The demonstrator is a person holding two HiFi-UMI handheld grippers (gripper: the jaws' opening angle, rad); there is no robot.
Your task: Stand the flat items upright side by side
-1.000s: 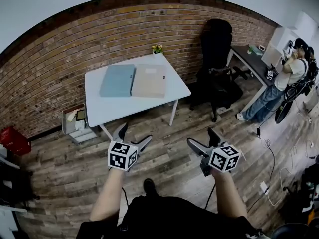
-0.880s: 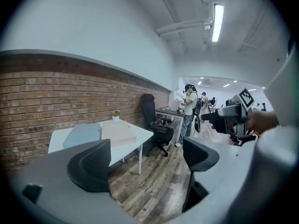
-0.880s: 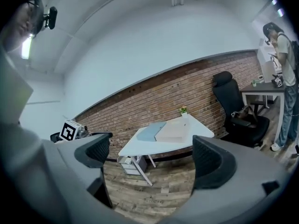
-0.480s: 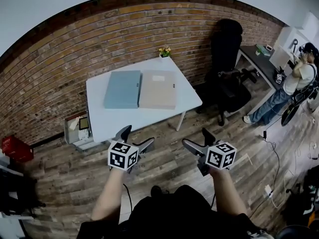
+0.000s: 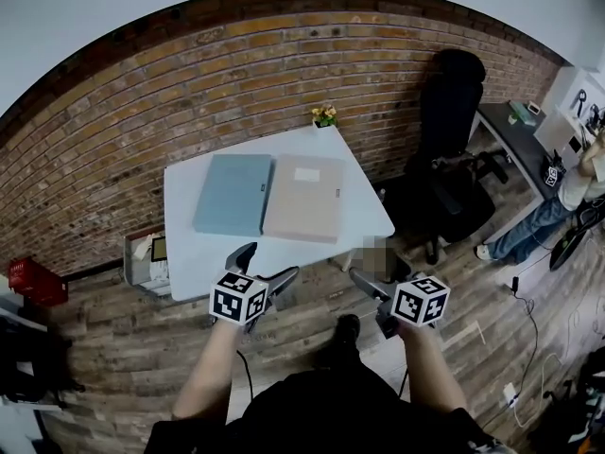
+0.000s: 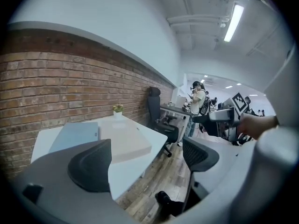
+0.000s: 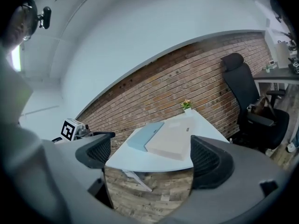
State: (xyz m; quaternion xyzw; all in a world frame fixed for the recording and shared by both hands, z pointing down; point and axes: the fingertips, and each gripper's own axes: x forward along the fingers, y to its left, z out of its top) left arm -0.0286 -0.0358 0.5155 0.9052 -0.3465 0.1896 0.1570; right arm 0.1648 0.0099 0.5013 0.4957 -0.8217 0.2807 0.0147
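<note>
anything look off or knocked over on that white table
Nothing stands out. The blue folder and beige folder lie flat, neatly side by side on the table, and the small potted plant stands upright at the far corner. Nothing looks spilled or damaged.

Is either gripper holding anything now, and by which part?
Nothing is held: the left gripper and right gripper are open and empty. The folders lie flat on the table.

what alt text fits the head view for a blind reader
A blue folder and a beige folder lie flat side by side on a white table by a brick wall; the left gripper and right gripper hover before it, jaws open.
</note>
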